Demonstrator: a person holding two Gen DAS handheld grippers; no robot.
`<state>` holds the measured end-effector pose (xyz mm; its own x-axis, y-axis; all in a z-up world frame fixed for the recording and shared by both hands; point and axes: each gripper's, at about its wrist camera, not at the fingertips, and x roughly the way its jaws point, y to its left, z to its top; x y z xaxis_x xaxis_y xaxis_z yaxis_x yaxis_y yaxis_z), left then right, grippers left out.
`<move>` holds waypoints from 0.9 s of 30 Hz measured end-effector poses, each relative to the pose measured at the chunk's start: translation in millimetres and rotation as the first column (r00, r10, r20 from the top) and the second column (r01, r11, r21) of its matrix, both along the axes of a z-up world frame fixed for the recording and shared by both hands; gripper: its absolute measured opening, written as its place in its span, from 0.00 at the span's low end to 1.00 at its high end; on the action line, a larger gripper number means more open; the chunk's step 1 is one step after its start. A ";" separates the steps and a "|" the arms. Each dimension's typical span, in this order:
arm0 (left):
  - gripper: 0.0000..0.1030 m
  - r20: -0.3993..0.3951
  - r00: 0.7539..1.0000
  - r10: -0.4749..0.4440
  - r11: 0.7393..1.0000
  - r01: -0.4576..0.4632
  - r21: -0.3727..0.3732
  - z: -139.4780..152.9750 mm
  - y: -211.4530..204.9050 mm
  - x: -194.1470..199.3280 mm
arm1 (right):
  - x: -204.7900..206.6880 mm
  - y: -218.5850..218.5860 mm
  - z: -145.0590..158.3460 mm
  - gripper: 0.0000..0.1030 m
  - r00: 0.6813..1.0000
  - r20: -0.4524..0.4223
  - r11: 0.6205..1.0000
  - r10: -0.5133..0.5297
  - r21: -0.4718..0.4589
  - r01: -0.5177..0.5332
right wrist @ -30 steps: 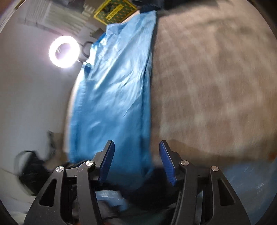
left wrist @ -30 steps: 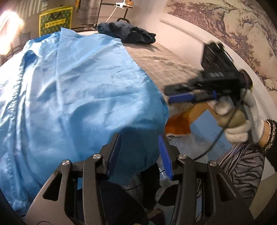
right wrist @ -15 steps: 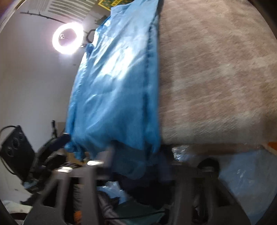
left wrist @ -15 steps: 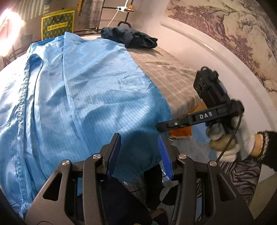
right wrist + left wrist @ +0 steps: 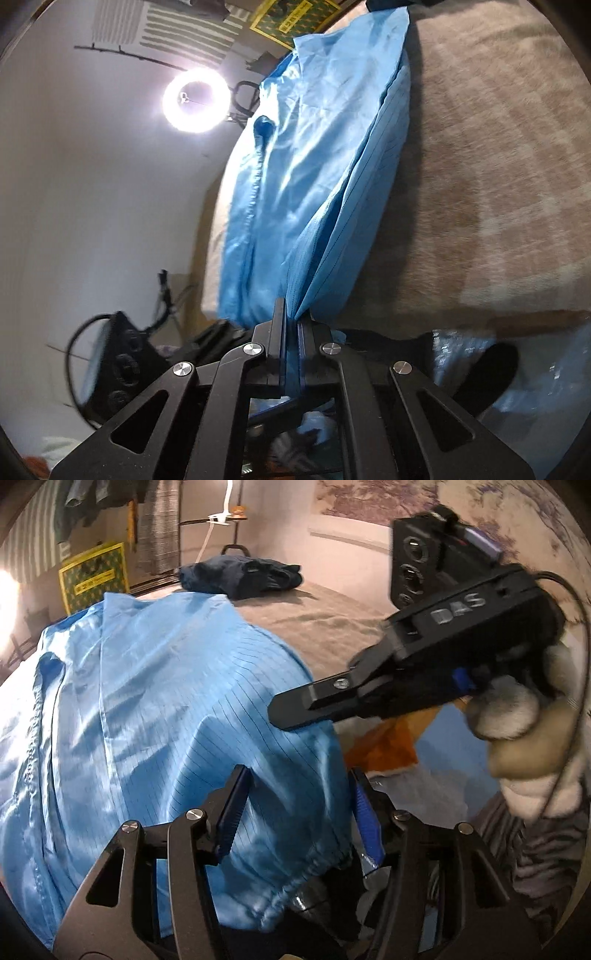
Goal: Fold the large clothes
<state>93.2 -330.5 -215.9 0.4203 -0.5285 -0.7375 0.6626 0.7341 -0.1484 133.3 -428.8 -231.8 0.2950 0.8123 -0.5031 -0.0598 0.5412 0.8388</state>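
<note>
A large light-blue garment [image 5: 140, 716] lies spread over the grey checked bed [image 5: 332, 627], its elastic hem hanging over the near edge. My left gripper [image 5: 299, 805] is open, its blue pads on either side of the hem corner. My right gripper [image 5: 291, 325] is shut on the garment's right edge [image 5: 332, 221] and lifts it into a taut fold. In the left wrist view the right gripper [image 5: 295, 716] reaches in from the right, held by a white-gloved hand [image 5: 517, 716].
A folded dark navy garment [image 5: 240, 578] lies at the far end of the bed. A ring light [image 5: 195, 101] stands by the wall. A yellow-framed green bag [image 5: 94, 576] and hanging clothes stand behind. Orange and blue things [image 5: 384, 742] lie on the floor beside the bed.
My right gripper has moved in to the garment's right edge and shut on it, pulling the fabric up. My left gripper has stayed open at the hem corner.
</note>
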 end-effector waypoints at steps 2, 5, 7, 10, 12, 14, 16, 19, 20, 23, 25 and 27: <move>0.26 0.004 0.999 0.031 0.999 -0.031 -0.010 -2.6 2.5 5.3 | 6.3 8.0 -0.4 0.03 1.000 -0.002 1.000 0.002 0.020 -0.002; 0.09 -0.056 0.996 0.063 0.996 -0.067 -0.064 -7.9 11.5 18.8 | 6.8 14.2 3.3 0.03 1.000 0.008 1.000 0.028 0.005 -0.028; 0.08 -0.083 0.993 0.079 0.991 -0.087 -0.102 -7.2 19.9 23.5 | 7.6 15.9 4.8 0.06 0.999 0.015 0.999 0.048 0.000 -0.048; 0.07 -0.121 0.987 0.102 0.981 -0.120 -0.154 -2.2 33.7 27.0 | 17.7 13.5 14.5 0.17 0.996 0.059 0.996 0.067 -0.062 -0.064; 0.07 -0.136 0.982 0.127 0.971 -0.152 -0.186 2.4 43.1 27.9 | 27.7 2.4 19.9 0.51 0.995 0.095 0.994 0.022 -0.108 -0.011; 0.07 -0.153 0.978 0.143 0.961 -0.175 -0.216 7.0 51.0 27.4 | 49.5 -16.3 17.6 0.53 0.994 0.096 0.989 -0.050 -0.131 0.063; 0.07 -0.142 0.979 0.150 0.959 -0.179 -0.219 11.6 53.2 25.9 | 76.7 -32.4 10.3 0.53 0.990 0.072 0.981 -0.122 -0.142 0.132; 0.07 -0.132 0.979 0.155 0.957 -0.182 -0.226 17.0 54.7 22.5 | 123.4 -49.2 2.9 0.53 0.973 0.059 0.955 -0.223 -0.187 0.230; 0.07 -0.135 0.978 0.158 0.955 -0.187 -0.231 18.0 55.7 21.7 | 140.5 -54.4 0.3 0.53 0.965 0.052 0.947 -0.257 -0.186 0.262; 0.07 -0.147 0.975 0.166 0.950 -0.199 -0.242 18.5 56.6 21.4 | 184.3 -65.1 -6.9 0.53 0.940 0.045 0.918 -0.339 -0.206 0.340; 0.07 -0.152 0.974 0.170 0.948 -0.204 -0.245 18.4 57.2 20.2 | 207.2 -70.6 -14.1 0.53 0.927 0.033 0.903 -0.374 -0.213 0.372; 0.07 -0.152 0.974 0.171 0.949 -0.204 -0.241 17.6 56.7 19.2 | 226.9 -69.6 -22.2 0.51 0.923 0.016 0.896 -0.385 -0.232 0.378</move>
<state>112.4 -273.9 -198.3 0.4412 -0.6254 -0.6436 0.4799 0.7705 -0.4196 360.2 -498.4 -254.0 0.5414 0.5041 -0.6728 0.2122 0.6924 0.6896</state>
